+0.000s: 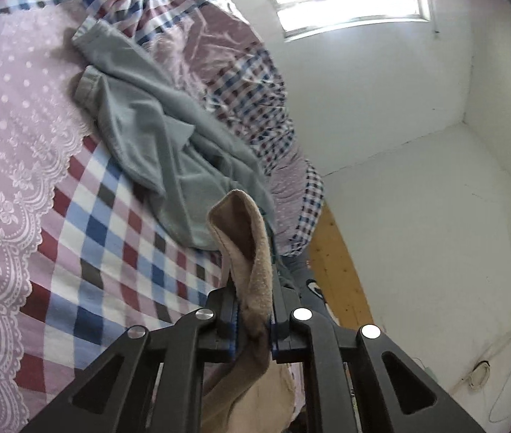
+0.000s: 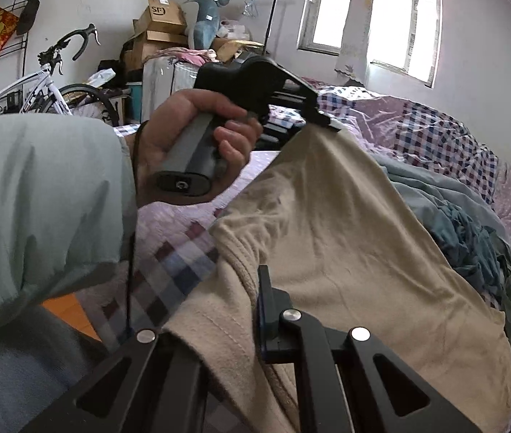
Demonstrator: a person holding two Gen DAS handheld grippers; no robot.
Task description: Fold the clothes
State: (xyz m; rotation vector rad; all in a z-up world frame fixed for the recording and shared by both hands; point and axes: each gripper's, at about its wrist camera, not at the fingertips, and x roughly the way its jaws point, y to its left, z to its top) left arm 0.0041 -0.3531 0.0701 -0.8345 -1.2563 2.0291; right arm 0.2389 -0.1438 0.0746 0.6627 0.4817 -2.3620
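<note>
**Beige garment held up between both tongs**

The beige knit cotton garment (image 2: 345,238) hangs stretched above the checked red, blue and white bedsheet (image 1: 111,238), one edge pinched at each end. The left gripper (image 1: 253,310) is clamped on a folded beige edge; seen from the right wrist, a hand (image 2: 190,137) holds it up and farther away. The right gripper (image 2: 219,310) sits lower and nearer, closed on a ribbed hem as far as one visible finger suggests; the other is hidden under cloth. The held edge thus runs slantwise between the tongs. A crumpled grey-green garment (image 1: 154,133) lies on the bed beyond, near the rumpled plaid quilt (image 1: 219,54).
</note>
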